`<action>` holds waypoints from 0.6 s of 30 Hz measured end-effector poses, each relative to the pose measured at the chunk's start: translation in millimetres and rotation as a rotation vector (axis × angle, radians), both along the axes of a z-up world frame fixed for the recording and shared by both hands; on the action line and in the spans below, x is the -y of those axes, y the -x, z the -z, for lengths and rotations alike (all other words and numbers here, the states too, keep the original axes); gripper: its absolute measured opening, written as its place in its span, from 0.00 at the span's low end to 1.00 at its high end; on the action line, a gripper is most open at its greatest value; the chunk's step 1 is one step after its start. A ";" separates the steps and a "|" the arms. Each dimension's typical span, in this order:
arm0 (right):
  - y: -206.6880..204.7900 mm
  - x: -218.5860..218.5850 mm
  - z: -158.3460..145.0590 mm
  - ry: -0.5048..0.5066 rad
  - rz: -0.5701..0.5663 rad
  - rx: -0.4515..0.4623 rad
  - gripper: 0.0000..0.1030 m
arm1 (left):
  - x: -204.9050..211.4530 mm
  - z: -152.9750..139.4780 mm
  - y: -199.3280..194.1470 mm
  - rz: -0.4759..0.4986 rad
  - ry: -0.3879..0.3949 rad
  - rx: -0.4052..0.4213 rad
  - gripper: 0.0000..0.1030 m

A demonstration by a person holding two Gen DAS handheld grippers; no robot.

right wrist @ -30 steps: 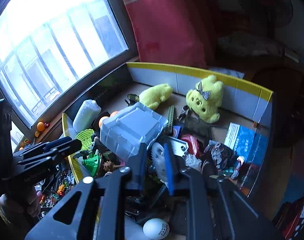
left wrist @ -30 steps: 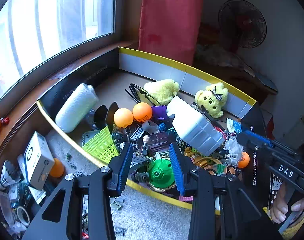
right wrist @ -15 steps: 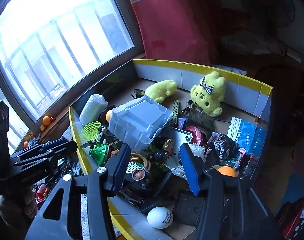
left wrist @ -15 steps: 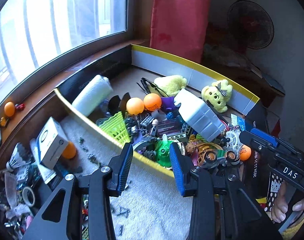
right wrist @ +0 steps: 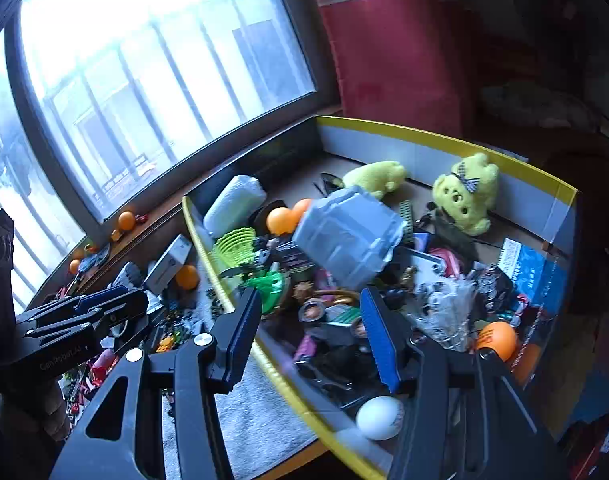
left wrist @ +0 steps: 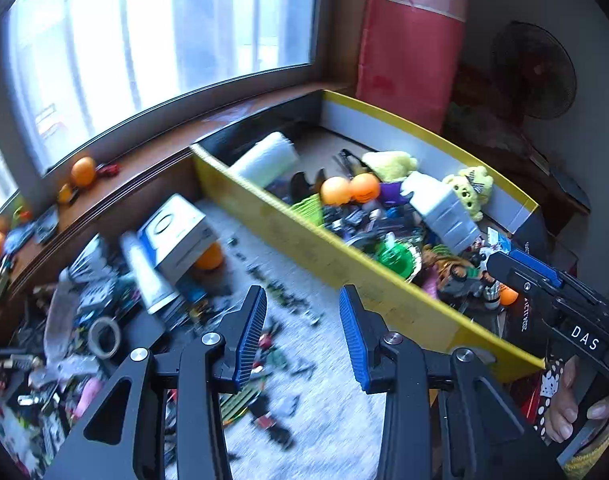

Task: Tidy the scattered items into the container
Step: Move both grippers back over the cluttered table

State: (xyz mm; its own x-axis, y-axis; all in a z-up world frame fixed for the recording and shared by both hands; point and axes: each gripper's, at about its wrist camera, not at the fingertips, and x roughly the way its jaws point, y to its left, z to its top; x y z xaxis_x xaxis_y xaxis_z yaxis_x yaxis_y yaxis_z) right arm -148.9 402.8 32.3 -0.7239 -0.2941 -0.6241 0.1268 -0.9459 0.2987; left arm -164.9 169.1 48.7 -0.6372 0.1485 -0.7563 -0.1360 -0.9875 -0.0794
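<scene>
Both hand-held grippers pulled back from the box (left wrist: 384, 288): left (left wrist: 300, 332) and right (right wrist: 310, 332) gape empty

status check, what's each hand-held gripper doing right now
Left hand-held gripper open, empty, over loose bits on the carpet. Right hand-held gripper open, empty, over the yellow-rimmed box. Nothing blocking.

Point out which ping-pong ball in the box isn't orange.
The white ping-pong ball, lying alone in the cardboard box at its near corner, just below the right gripper. The others inside are orange.
</scene>
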 end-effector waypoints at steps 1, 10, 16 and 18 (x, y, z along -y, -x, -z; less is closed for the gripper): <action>-2.0 6.6 -1.0 0.001 -0.011 -0.002 0.50 | 4.1 -0.2 -2.7 -0.006 0.000 0.001 0.38; -19.5 74.7 -4.5 -0.010 -0.123 0.003 0.50 | 72.6 -3.4 -45.6 -0.121 0.006 0.009 0.38; -32.3 113.4 -10.3 -0.016 -0.184 0.002 0.50 | 110.7 -7.0 -70.8 -0.185 -0.005 0.007 0.38; -36.6 123.0 -11.8 -0.020 -0.198 0.001 0.50 | 119.9 -7.4 -78.6 -0.200 -0.008 0.006 0.38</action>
